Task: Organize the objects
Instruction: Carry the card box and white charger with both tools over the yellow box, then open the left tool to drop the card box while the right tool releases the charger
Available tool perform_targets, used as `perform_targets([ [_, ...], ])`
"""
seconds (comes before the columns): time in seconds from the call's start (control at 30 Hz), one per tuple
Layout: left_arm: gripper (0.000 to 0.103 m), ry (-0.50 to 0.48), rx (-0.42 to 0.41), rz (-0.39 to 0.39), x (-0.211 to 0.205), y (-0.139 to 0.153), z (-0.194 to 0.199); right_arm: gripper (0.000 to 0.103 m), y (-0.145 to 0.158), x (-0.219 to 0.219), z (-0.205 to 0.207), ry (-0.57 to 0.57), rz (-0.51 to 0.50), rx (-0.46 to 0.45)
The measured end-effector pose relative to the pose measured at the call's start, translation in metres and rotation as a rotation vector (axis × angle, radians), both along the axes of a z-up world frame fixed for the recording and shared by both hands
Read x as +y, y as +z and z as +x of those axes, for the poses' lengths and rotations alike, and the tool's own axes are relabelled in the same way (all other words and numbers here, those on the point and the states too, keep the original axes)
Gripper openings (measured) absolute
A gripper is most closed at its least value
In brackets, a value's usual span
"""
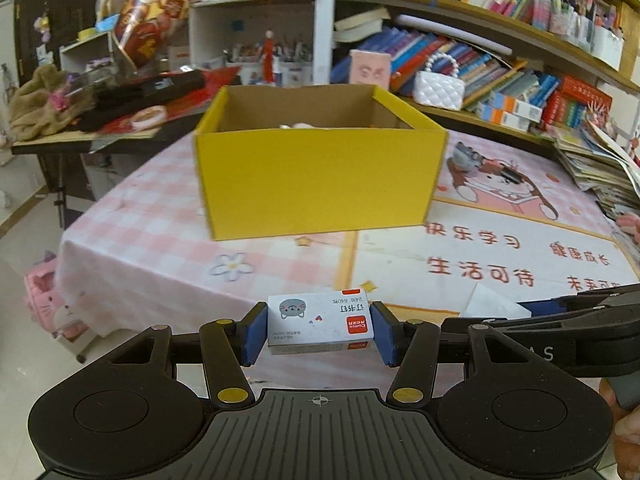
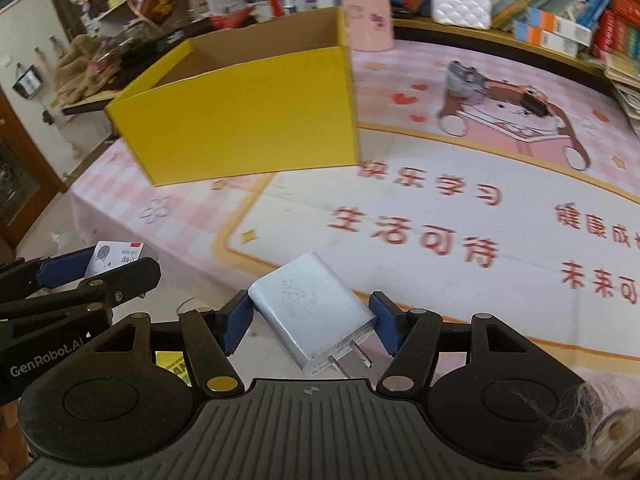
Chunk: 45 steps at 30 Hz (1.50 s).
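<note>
Jaws of both grippers are clamped: the left gripper [image 1: 319,330] holds a staple box [image 1: 320,326], the right gripper [image 2: 308,324] a white charger [image 2: 310,308], both above the table's [image 2: 440,200] near edge. Carry these 2 items level over the yellow box [image 1: 316,176], clear its front wall, then release low inside.

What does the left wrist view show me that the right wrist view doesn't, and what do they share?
Only the left wrist view: the staple box's printed top face-on, clamped between the left gripper's blue pads, and something pale just showing over the rim inside the yellow box.

Only the right wrist view: the white USB charger, prongs toward the camera, held askew in the right gripper.

Both: the yellow box ahead on the pink tablecloth, the white quilted purse, and the bookshelves.
</note>
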State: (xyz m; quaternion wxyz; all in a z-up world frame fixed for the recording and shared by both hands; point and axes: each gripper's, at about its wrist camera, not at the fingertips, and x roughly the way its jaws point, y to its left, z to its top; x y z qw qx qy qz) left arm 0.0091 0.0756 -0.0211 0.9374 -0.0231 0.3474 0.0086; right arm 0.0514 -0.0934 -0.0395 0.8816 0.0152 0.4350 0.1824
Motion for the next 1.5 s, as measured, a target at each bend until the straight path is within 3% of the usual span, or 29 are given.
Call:
perform_targets([
  [0.43, 0.053, -0.024, -0.063, 0.051, 0.037, 0.012, -0.025, 0.061, 0.007, 0.037, -0.024, -0.033, 0.035, -0.042],
  [0.67, 0.053, -0.013, -0.178, 0.076, 0.054, 0.042, -0.007, 0.061, 0.026, 0.044, -0.013, -0.057, 0.036, -0.104],
  [1.0, 0.053, 0.07, -0.298, 0.082, 0.066, 0.075, 0.062, 0.061, 0.084, 0.05, 0.057, -0.034, 0.036, -0.328],
  [1.2, 0.053, 0.091, -0.256, 0.095, 0.058, 0.066, 0.111, 0.061, 0.099, 0.055, 0.121, -0.022, 0.056, -0.377],
  [1.5, 0.053, 0.123, -0.137, 0.112, 0.042, 0.035, 0.17, 0.061, 0.086, 0.08, 0.205, 0.086, -0.005, -0.364],
])
